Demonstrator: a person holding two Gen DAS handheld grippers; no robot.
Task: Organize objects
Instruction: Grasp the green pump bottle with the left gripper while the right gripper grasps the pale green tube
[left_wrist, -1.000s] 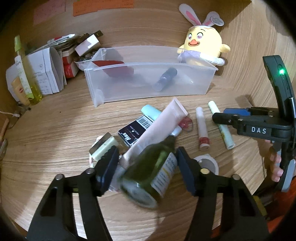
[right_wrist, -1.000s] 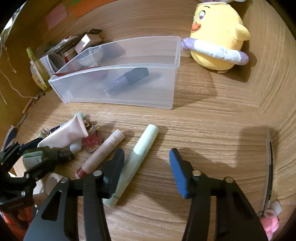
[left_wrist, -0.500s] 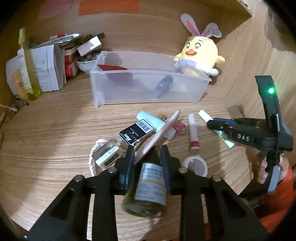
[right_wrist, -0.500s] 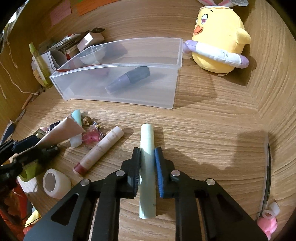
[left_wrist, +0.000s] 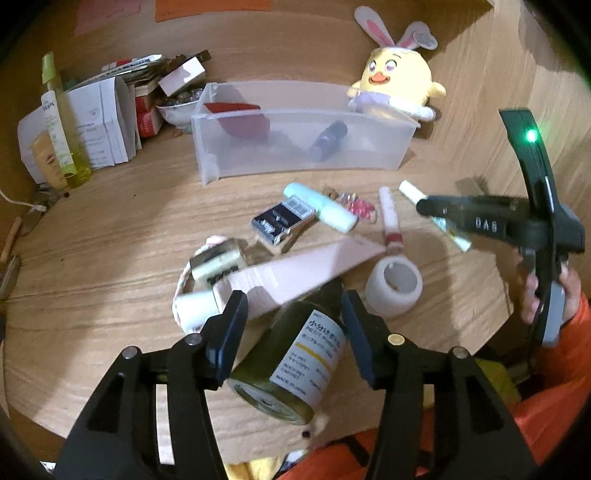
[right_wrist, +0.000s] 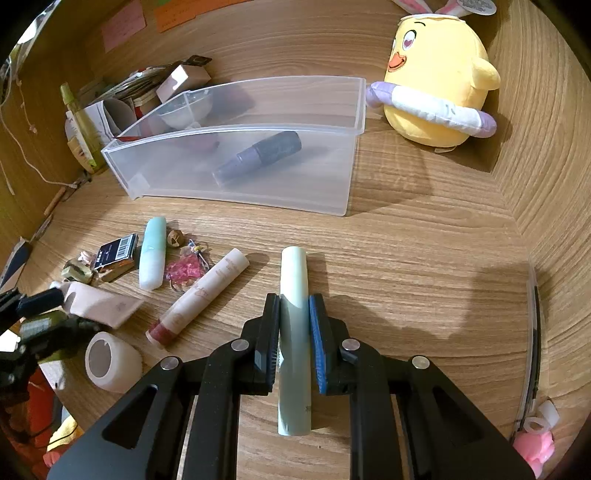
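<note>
Right gripper clamped on a pale green tube, both fingers pressed flat against its sides; tube lying lengthwise on the wooden worktop, far end pointing toward the clear plastic bin. In the bin, a dark purple bottle on its side.

Left gripper opening around a green bottle with a white label; bottle tilted between the fingers, gaps visible on both sides, pads not pressing. Pink tube lying across the bottle's neck, slanting toward the right.

Loose on the worktop between gripper and bin: a black barcoded box, a mint stick, a pink-capped tube, a white tape roll just beside the green bottle, a small keyring charm. Yellow plush chick touching the bin's far right corner. Papers and a yellow spray bottle well off to the left.
</note>
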